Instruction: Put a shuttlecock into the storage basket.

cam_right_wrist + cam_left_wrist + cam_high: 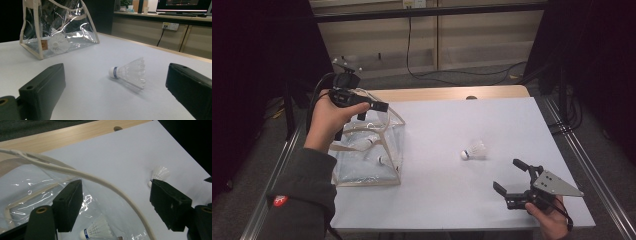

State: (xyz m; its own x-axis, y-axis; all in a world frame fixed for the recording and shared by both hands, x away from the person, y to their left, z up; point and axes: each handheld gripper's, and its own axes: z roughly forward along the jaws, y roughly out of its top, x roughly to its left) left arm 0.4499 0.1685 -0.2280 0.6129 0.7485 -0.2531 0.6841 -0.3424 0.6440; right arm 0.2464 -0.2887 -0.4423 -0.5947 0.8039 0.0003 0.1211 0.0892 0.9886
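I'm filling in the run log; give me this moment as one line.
left gripper: open above clear bag | bag: shuttlecocks inside | right gripper: open, facing loose shuttlecock on table

Overhead plus two near jaw-level views

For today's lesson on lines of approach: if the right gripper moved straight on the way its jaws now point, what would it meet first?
Probably the shuttlecock lying on the white table; it sits between the open jaws of the right gripper, with nothing nearer in that line.
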